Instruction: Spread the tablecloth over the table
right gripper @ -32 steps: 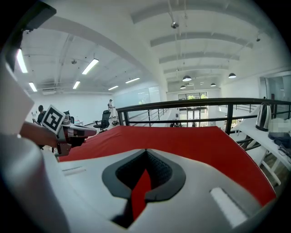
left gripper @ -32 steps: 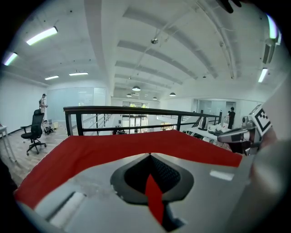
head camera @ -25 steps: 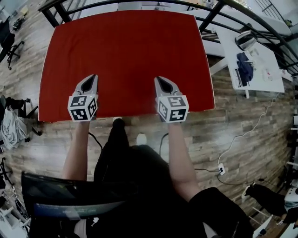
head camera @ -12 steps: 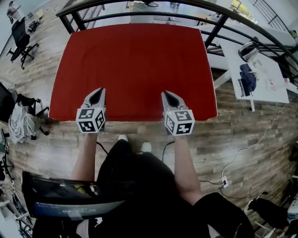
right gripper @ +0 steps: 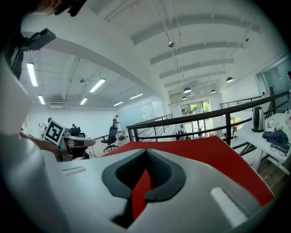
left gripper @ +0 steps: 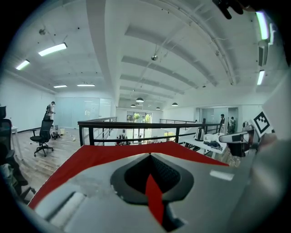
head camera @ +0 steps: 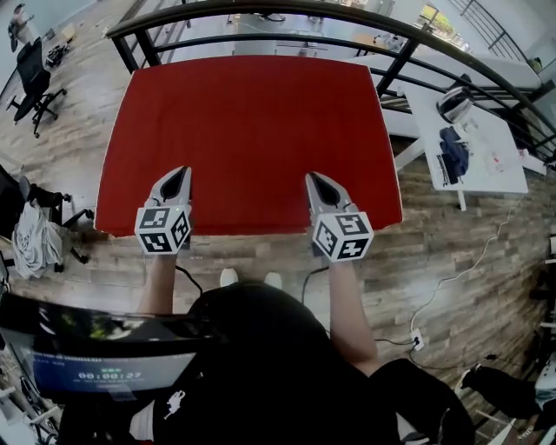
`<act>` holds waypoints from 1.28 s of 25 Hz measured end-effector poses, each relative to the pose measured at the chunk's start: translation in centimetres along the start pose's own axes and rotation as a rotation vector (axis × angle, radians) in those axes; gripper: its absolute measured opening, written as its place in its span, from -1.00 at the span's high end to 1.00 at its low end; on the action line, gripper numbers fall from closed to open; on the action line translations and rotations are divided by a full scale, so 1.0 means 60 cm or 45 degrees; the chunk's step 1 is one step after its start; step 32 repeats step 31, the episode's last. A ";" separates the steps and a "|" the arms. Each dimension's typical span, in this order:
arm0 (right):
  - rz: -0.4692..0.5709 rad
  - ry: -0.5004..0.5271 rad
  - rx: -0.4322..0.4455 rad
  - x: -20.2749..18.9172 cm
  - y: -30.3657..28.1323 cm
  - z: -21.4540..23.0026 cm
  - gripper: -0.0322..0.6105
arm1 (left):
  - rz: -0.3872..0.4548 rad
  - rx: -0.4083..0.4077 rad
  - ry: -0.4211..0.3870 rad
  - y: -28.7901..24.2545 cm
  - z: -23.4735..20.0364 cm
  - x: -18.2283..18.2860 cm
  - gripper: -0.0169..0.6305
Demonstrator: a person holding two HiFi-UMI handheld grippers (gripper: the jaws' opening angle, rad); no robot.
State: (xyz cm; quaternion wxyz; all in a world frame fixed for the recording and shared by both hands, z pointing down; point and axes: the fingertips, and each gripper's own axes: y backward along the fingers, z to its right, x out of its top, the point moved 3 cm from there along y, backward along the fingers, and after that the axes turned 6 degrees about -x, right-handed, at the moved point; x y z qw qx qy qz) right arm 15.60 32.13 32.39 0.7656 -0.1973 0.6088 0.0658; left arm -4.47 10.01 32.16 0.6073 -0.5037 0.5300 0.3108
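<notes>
My left gripper and right gripper are both clamped on the near edge of the red tablecloth, well apart from each other. In each gripper view a strip of red fabric is pinched between the closed jaws. From my fingers the tablecloth stretches out flat, away from me toward the black railing. Its near edge runs crosswise from one gripper to the other and past both. It looks nearly as deep as wide, so I cannot tell its longer side.
</notes>
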 end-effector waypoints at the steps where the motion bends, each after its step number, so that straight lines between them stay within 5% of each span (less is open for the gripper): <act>1: 0.009 -0.006 -0.006 0.005 0.002 -0.007 0.87 | 0.004 -0.006 -0.006 0.005 -0.005 0.004 0.93; 32: 0.013 0.033 -0.123 0.026 -0.026 -0.050 0.87 | 0.013 -0.080 0.008 -0.013 -0.091 0.006 0.93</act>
